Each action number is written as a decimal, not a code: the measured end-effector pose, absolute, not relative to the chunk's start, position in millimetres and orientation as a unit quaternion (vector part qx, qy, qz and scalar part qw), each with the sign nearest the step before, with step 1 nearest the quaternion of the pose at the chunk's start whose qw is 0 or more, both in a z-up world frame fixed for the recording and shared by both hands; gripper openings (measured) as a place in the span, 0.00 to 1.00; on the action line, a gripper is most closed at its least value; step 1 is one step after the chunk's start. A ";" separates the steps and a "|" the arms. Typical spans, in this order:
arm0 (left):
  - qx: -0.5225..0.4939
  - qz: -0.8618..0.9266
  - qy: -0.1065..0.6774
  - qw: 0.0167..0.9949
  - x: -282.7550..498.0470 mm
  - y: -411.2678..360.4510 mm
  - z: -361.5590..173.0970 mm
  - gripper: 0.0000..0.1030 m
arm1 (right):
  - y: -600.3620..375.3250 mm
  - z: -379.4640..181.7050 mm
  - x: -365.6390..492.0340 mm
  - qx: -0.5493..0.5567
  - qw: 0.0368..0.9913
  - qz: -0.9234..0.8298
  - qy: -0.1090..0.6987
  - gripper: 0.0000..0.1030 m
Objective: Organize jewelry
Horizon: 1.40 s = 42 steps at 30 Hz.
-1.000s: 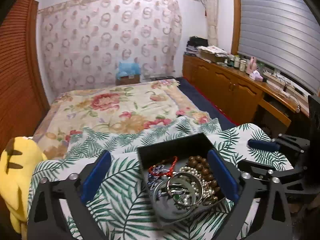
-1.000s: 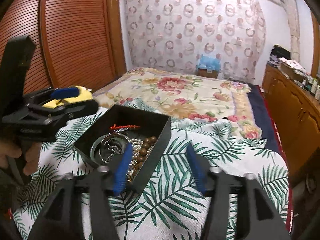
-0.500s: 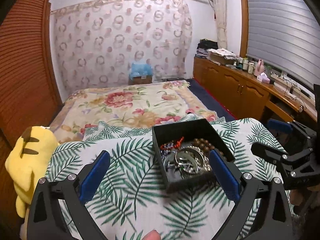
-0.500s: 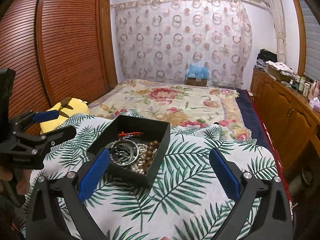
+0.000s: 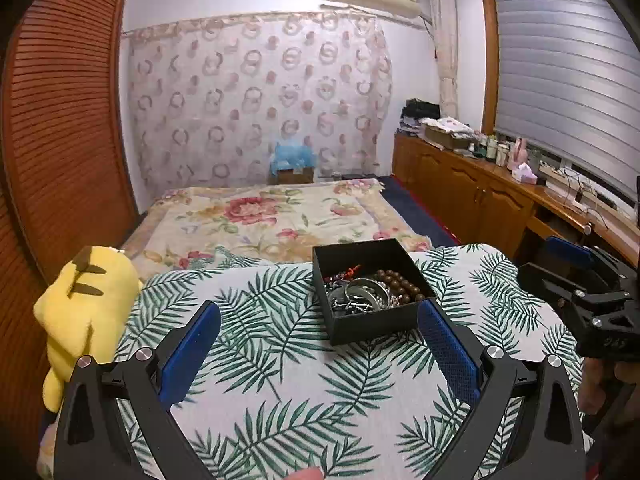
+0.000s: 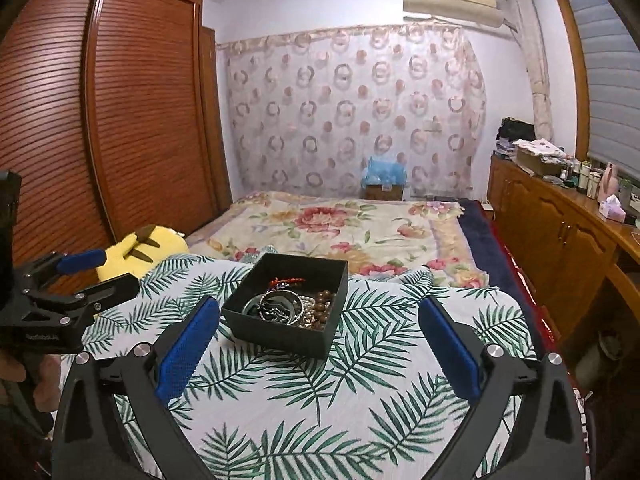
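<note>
A black open box [image 5: 372, 322] stands on the palm-leaf cloth [image 5: 280, 384]; it also shows in the right wrist view [image 6: 280, 334]. Inside lie a silver bangle [image 5: 362, 294], brown wooden beads [image 5: 400, 284], a red cord bracelet [image 6: 286, 280] and pearl strands, heaped together. My left gripper [image 5: 318, 318] is open and empty, held back from the box, its jaws wide apart. My right gripper [image 6: 318, 318] is open and empty, also short of the box. Each gripper shows at the edge of the other's view.
A yellow plush toy [image 5: 82, 300] lies at the cloth's left edge. The floral bedspread [image 5: 272, 220] stretches behind the box. A wooden wardrobe [image 6: 100, 120] is at left, a wooden counter [image 5: 500, 188] with bottles at right.
Both grippers have pulled back and up from the box, which now looks smaller and farther. The right gripper's jaws have opened wide. The jewelry stays in the box.
</note>
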<state>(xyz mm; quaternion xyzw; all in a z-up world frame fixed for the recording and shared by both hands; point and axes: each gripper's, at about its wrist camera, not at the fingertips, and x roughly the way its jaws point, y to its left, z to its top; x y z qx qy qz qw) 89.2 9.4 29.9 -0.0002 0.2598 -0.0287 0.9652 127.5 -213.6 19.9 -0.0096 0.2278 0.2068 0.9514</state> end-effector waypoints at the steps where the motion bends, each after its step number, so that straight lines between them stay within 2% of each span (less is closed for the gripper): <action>1: -0.002 -0.028 0.258 0.966 86.4 9.7 30.6 0.92 | -215.1 21.1 124.6 -0.008 0.952 0.205 0.227 0.97; 42: 0.003 -0.021 0.242 0.970 60.0 11.9 37.9 0.92 | -229.6 23.4 98.8 0.003 0.960 0.185 0.208 0.97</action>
